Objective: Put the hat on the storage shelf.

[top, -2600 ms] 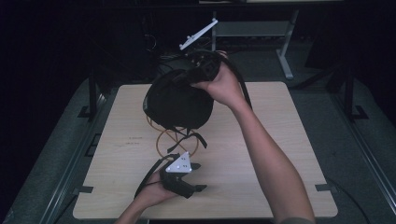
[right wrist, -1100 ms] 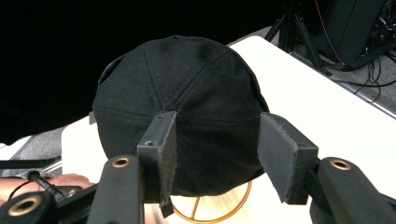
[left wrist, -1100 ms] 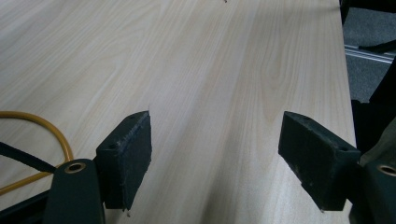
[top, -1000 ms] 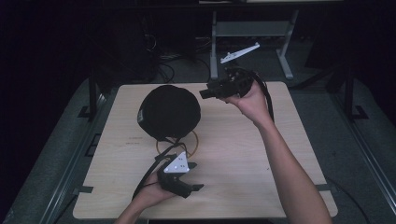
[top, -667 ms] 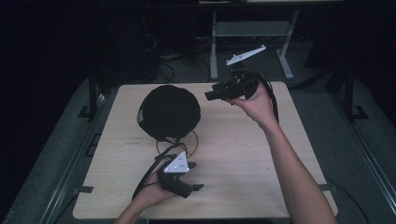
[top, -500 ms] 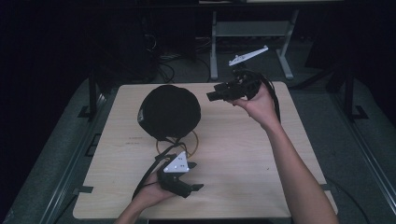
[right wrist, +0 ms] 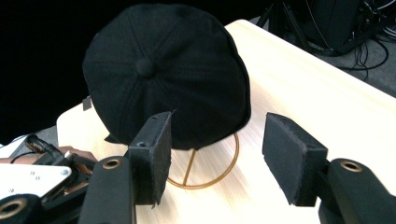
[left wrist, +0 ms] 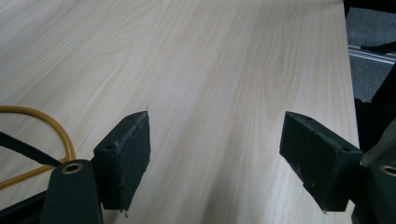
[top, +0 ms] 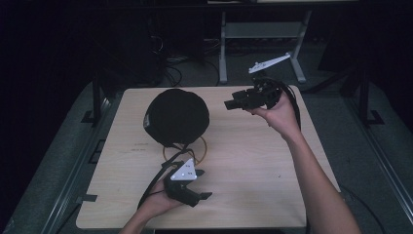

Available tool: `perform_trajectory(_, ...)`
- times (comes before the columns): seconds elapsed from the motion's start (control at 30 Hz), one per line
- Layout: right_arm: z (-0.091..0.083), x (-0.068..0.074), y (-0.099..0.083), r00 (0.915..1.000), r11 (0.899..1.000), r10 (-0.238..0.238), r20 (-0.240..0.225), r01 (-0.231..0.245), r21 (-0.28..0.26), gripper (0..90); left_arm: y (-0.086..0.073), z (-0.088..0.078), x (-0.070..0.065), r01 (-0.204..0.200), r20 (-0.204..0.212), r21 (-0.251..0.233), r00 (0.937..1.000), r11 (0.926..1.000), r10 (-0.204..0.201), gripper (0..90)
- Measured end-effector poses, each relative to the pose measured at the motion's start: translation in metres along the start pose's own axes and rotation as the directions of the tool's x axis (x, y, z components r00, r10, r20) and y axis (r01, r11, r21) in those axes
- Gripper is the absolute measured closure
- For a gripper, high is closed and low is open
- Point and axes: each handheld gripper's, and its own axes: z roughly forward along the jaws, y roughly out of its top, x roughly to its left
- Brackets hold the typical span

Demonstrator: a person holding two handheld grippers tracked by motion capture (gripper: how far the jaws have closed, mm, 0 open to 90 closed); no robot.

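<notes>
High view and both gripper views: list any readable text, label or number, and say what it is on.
None can be read.
Grey plate on the left gripper: small dark marks in the right gripper view, too blurred to read.
Table: faint dark marks left of the black cap, too small.
Cap: no logo seen.

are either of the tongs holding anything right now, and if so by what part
Nothing is held. The left tongs are open over bare table, and the right tongs are open in the air, apart from the black cap on its wire stand.

matt black cloth cap (right wrist: 168, 70), pale wood-grain table (top: 253, 161)
</notes>
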Motion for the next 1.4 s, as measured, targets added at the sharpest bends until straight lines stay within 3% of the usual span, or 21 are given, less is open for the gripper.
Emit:
perform_trajectory(0.6,-0.012,-0.012,-0.044,0.9981,0.998,0.061,0.004,-0.061,0.016,38.8,0.0,0.0,-0.002,0.001,-0.002,0.0,1.0,1.0,-0.001,23.6)
perform_trajectory(0.73,-0.016,-0.013,-0.054,0.998,0.998,0.063,0.011,-0.063,-0.007,38.6,0.001,-0.001,-0.002,-0.012,0.002,0.006,0.9999,0.9999,0.012,23.6)
perform_trajectory(1.4,-0.025,-0.025,-0.114,0.9916,0.992,0.128,0.016,-0.128,0.001,37.4,-0.001,0.001,-0.002,0.021,0.006,-0.002,0.9998,0.9998,-0.021,22.5)
